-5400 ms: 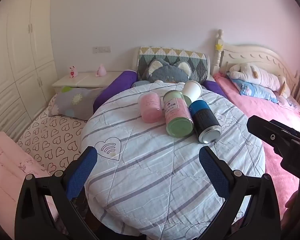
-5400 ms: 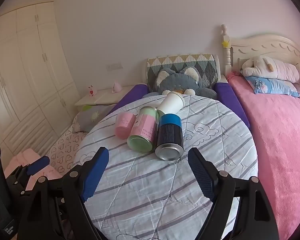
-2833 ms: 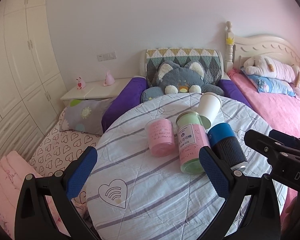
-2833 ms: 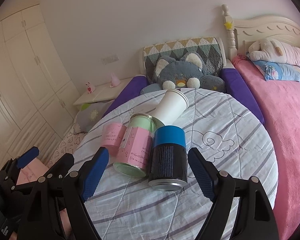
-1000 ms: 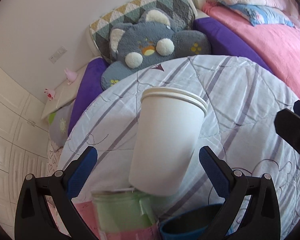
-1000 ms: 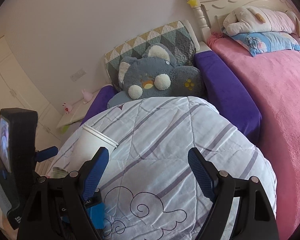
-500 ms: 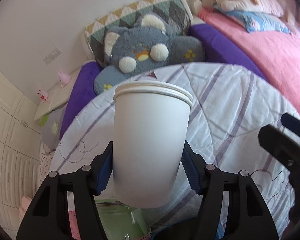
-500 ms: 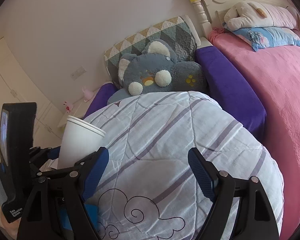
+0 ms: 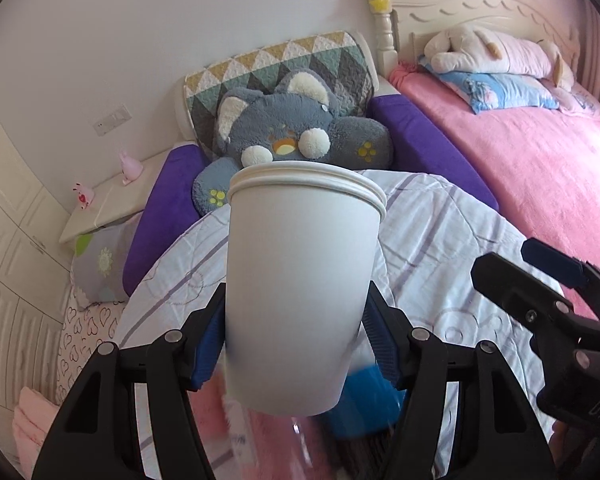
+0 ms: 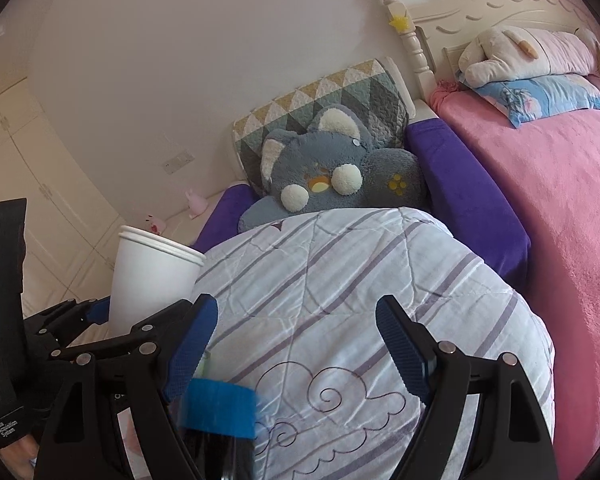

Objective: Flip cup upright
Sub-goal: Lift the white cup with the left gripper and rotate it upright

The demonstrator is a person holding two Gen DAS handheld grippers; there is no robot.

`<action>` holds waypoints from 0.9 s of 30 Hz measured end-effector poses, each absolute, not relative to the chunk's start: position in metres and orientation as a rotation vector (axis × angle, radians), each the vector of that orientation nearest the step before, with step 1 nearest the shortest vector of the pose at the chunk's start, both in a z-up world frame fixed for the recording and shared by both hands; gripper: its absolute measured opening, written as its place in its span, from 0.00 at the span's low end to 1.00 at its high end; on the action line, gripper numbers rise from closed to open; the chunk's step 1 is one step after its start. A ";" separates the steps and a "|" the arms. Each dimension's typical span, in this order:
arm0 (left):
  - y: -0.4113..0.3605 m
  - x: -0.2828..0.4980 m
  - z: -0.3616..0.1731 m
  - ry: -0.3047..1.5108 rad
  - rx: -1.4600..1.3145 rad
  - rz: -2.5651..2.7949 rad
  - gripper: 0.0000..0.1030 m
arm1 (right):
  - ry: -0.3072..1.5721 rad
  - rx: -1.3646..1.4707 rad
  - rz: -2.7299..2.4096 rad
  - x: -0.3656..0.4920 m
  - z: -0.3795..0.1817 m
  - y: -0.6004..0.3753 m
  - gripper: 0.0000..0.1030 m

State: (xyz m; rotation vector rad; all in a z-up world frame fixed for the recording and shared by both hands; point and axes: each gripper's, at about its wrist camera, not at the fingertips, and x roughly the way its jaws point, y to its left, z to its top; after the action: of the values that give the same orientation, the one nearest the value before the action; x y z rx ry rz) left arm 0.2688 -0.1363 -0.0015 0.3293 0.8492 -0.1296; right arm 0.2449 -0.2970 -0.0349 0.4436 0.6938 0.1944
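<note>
My left gripper (image 9: pixel 294 334) is shut on the white paper cup (image 9: pixel 300 280), its blue pads pressed on both sides of the lower wall. The cup stands nearly upright with its rim on top, held above the round table with the striped cloth (image 9: pixel 440 240). In the right wrist view the cup (image 10: pixel 152 284) shows at the left, gripped by the left gripper (image 10: pixel 100 312). My right gripper (image 10: pixel 296 344) is open and empty over the table (image 10: pixel 340 280), to the right of the cup.
A can with a blue band (image 10: pixel 220 408) and pink and green containers (image 9: pixel 220 420) lie blurred on the table just below the grippers. A grey plush cushion (image 9: pixel 296 136) sits behind the table. A pink bed (image 9: pixel 540 152) is to the right, wardrobes to the left.
The left gripper has closed on the white cup and tipped it from lying tilted on the cans to nearly upright, lifting it. The right gripper stayed open and shifted slightly.
</note>
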 end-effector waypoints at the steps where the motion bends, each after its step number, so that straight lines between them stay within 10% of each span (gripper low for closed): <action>1: -0.132 0.260 0.001 0.847 0.325 -0.131 0.63 | 0.688 0.435 0.194 0.238 -0.029 -0.293 0.80; 27: -0.038 0.070 -0.060 1.038 0.287 -0.193 0.63 | 0.818 0.358 0.256 0.070 -0.026 -0.194 0.80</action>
State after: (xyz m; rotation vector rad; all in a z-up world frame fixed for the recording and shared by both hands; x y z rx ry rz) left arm 0.0697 -0.0377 -0.0601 0.2874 1.0375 -0.1926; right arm 0.0701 -0.1935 -0.0255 0.3579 0.8185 0.2557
